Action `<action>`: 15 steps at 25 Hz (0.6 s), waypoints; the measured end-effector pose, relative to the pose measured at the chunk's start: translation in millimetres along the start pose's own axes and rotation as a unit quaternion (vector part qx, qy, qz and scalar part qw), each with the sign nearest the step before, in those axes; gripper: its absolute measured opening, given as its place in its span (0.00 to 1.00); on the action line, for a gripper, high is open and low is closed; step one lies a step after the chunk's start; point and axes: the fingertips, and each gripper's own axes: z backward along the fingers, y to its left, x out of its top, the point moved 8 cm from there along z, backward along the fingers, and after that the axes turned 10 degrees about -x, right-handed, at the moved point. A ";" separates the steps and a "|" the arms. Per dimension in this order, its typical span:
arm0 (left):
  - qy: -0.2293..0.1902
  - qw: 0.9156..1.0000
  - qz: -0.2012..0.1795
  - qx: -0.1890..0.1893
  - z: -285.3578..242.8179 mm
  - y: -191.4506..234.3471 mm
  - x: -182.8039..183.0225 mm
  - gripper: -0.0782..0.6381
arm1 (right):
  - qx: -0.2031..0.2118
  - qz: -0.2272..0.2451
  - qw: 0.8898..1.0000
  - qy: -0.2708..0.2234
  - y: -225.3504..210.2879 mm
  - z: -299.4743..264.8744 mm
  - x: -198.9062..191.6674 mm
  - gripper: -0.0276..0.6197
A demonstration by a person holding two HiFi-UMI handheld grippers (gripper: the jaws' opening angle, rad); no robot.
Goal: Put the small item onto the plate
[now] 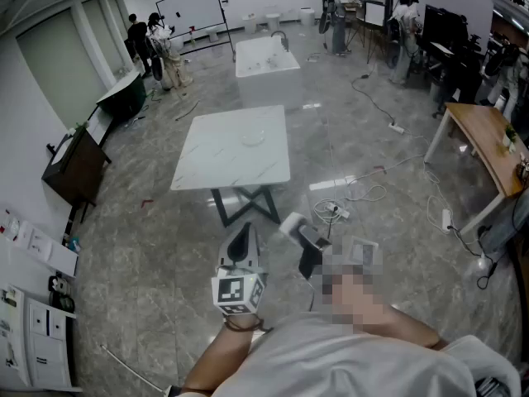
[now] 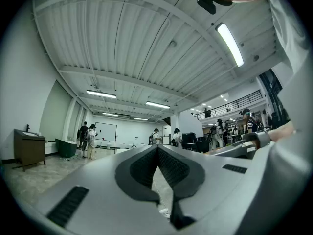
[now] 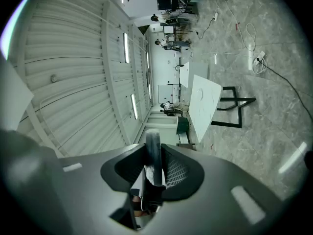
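Item (image 3: 152,141), a small dark stick, sits pinched in the narrow jaws of the right gripper (image 3: 153,153). The plate (image 1: 253,136) is far ahead of it on the table (image 1: 216,165). A weak pinch could drop it on the way. The left gripper (image 2: 157,149) is closed and empty.

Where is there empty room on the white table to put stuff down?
Almost all of the white table is bare: the whole near half and the left side beside the clear plate. The floor to its right is cluttered with cables.
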 end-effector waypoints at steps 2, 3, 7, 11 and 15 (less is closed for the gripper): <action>0.000 1.000 0.000 -0.001 -1.8 0.6 -0.7 0.12 | -0.002 0.002 1.000 0.000 -1.5 -1.2 1.3 0.19; 0.000 1.000 0.000 -0.001 -2.5 0.9 -0.7 0.12 | -0.001 0.003 1.000 0.000 -1.4 -1.7 1.6 0.19; 0.000 1.000 0.001 -0.004 -1.2 1.9 0.2 0.12 | 0.008 0.012 1.000 -0.001 3.0 -2.3 -0.9 0.19; 0.002 1.000 0.002 -0.008 1.7 3.2 1.6 0.12 | 0.006 0.018 1.000 -0.005 6.9 -1.2 -5.0 0.19; 0.000 1.000 0.002 -0.016 -3.0 1.5 9.8 0.12 | 0.003 0.018 1.000 -0.008 13.5 1.7 -4.0 0.19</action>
